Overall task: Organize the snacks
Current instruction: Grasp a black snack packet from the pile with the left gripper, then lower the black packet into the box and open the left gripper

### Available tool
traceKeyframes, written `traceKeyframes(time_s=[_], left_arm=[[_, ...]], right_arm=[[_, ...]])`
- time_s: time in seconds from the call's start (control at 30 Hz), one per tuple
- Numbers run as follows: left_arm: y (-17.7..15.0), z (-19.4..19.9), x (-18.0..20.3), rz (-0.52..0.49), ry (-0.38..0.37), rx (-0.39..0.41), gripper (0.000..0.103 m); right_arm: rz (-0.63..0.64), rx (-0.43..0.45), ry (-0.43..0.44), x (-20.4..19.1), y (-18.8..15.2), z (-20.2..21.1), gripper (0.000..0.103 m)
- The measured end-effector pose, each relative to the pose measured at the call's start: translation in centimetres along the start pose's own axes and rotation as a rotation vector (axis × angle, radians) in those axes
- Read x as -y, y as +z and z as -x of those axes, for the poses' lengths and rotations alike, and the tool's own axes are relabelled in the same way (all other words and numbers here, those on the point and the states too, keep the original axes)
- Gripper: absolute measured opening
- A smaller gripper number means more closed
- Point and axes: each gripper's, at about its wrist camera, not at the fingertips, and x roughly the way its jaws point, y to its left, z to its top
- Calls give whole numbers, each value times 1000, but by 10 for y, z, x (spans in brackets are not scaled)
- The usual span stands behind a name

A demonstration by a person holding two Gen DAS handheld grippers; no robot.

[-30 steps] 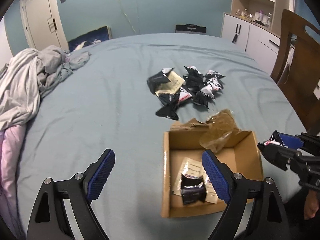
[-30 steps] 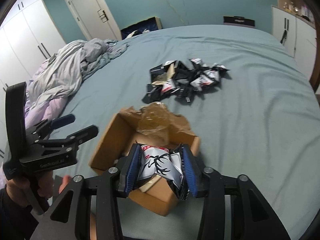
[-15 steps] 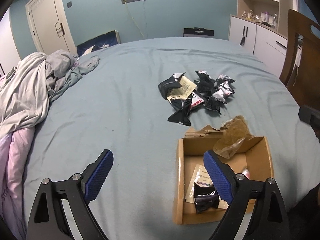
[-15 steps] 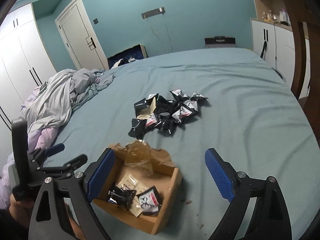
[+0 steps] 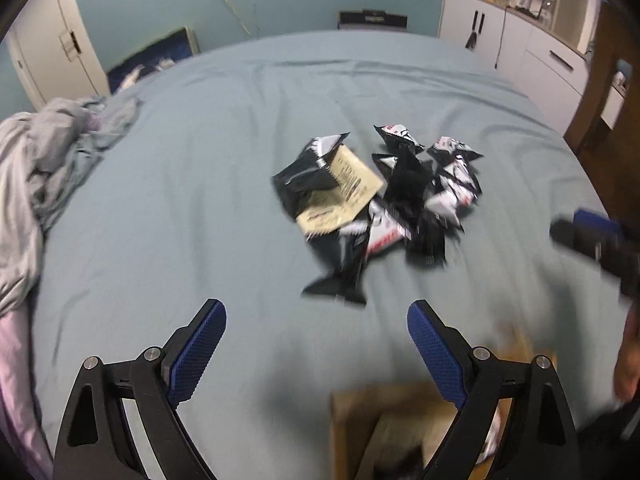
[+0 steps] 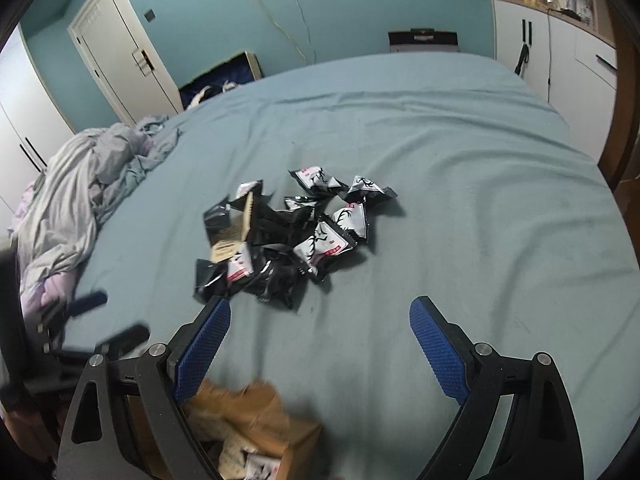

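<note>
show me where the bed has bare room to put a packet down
Bare sheet lies right of the snack pile and between the pile and the cardboard box. It is crowded at the pile and by the crumpled bedding on the left.

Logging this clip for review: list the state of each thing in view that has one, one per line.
Left claw: open, empty.
Right claw: open, empty, jaws just opened.
Snack packets: loose heap on the bed, sealed as far as visible.
Cardboard box: open-topped, a few packets inside.
Bedsheet: spread out, lightly wrinkled.
Blanket: crumpled at the bed's edge.
Door: closed.
</note>
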Motion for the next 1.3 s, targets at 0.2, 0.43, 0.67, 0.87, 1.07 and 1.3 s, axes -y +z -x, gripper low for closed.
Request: traceKeyframes(time_s=[0.2,0.43,0.67,0.87,1.07,1.3], left_arm=[[36,-70,8,28,-64,-216,93],[30,-107,-3,100,-143,-330,31],[18,-45,-30,188,-151,-182,28],[-21,42,-27,152,-163,-72,28],[-77,96,-2,107,-215,-29,28],[-103,93,21,50,-268,52,28]], right_arm=[[-7,-41,-1,5,17,-30,91],[-71,-66,58,21,35,-52,91],[-121,-216,169,22,40,-96,91],[-126,-354,191,7,43,-143,85],[-40,-357,103,-6,56,-157,40],[-127,-299,221,14,42,-103,30]])
